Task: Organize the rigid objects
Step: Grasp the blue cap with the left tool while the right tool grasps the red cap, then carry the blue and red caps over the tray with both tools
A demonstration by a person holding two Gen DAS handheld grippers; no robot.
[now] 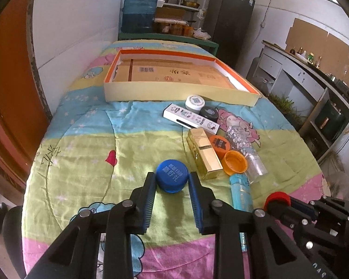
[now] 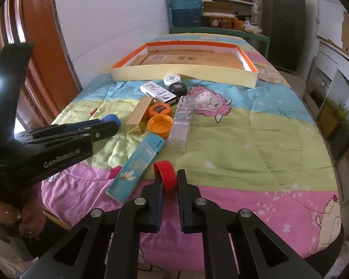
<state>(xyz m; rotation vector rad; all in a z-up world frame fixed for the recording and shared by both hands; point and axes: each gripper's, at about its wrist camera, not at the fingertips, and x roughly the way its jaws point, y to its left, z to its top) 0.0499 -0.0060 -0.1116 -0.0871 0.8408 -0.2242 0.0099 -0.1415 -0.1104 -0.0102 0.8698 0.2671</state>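
Observation:
My left gripper is shut on a blue bottle cap, held over the quilt-covered table. My right gripper is shut on a red ribbed cap, standing on edge between the fingers; it shows at the right of the left wrist view. A cluster lies mid-table: gold box, two orange caps, clear glitter box, white printed box, white jar, black jar, teal box. A shallow orange-rimmed box stands behind them.
The table is covered by a colourful cartoon quilt. A white wall and an orange door are on the left. Shelves with a blue water jug, a dark fridge and a counter are beyond.

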